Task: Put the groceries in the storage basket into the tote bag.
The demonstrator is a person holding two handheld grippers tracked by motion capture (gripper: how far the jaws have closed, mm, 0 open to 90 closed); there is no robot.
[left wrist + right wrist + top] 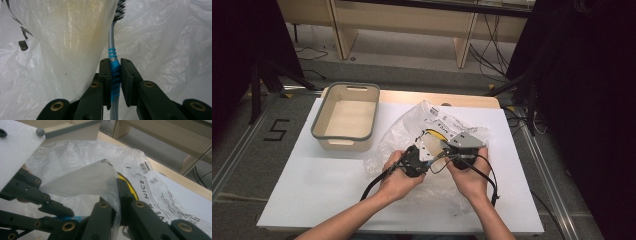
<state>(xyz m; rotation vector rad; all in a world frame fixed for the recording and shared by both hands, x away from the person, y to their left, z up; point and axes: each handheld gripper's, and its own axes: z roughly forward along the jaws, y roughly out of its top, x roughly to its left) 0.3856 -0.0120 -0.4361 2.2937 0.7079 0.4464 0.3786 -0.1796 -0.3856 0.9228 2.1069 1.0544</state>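
The left gripper (115, 75) pinches a toothbrush (113, 67) handle (bristles ahead of its jaws); the right gripper (117, 195) clamps the plastic bag (87, 180) edge.

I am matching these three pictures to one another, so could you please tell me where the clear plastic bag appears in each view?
High view: the plastic bag lies crumpled at table centre, right of the bin, under both grippers.
Left gripper view: it spreads behind the jaws shut on a toothbrush.
Right gripper view: a film flap rises from the pinching jaws.
Shared landmark: the bag's black printed lettering.
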